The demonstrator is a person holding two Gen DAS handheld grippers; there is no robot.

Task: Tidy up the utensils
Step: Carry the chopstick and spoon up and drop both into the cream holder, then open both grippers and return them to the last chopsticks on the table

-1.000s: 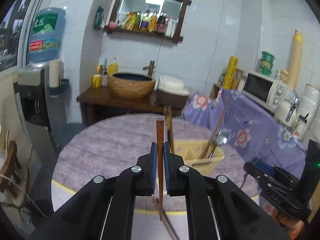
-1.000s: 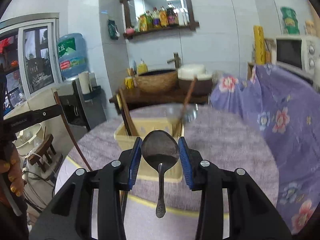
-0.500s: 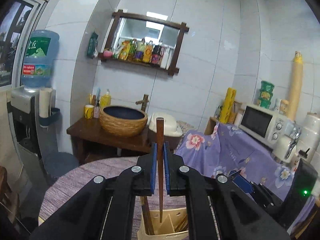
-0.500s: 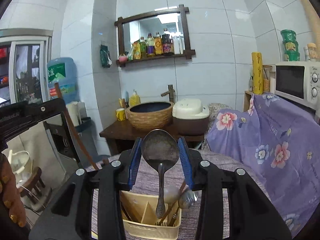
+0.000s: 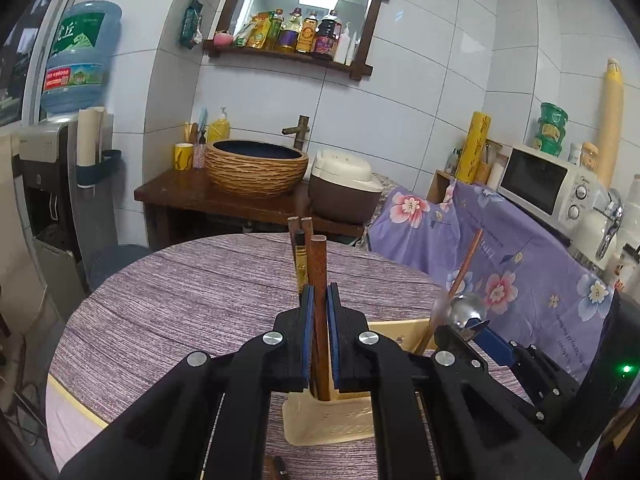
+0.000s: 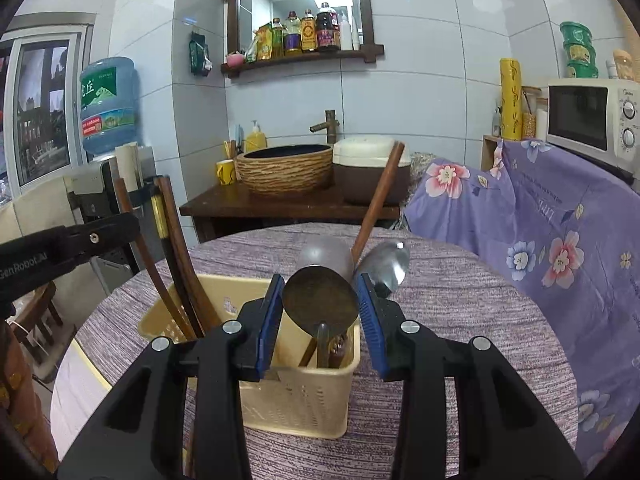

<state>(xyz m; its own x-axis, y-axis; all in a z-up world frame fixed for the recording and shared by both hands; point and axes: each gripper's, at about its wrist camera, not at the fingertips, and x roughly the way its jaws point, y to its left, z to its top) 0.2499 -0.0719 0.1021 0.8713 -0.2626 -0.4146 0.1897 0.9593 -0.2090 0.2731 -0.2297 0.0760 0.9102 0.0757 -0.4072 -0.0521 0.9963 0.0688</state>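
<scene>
Over the caddy [image 6: 296, 396], the spoon [image 6: 320, 294] stands upright, bowl up.

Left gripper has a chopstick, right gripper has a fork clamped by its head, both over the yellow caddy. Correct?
Not quite: the right gripper clamps a spoon by its bowl, not a fork, as the right wrist view shows. The left gripper does hold a chopstick, both over the yellow caddy.

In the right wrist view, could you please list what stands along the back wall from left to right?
Water bottle → yellow mug → woven basin → rice cooker → yellow roll → microwave.
</scene>
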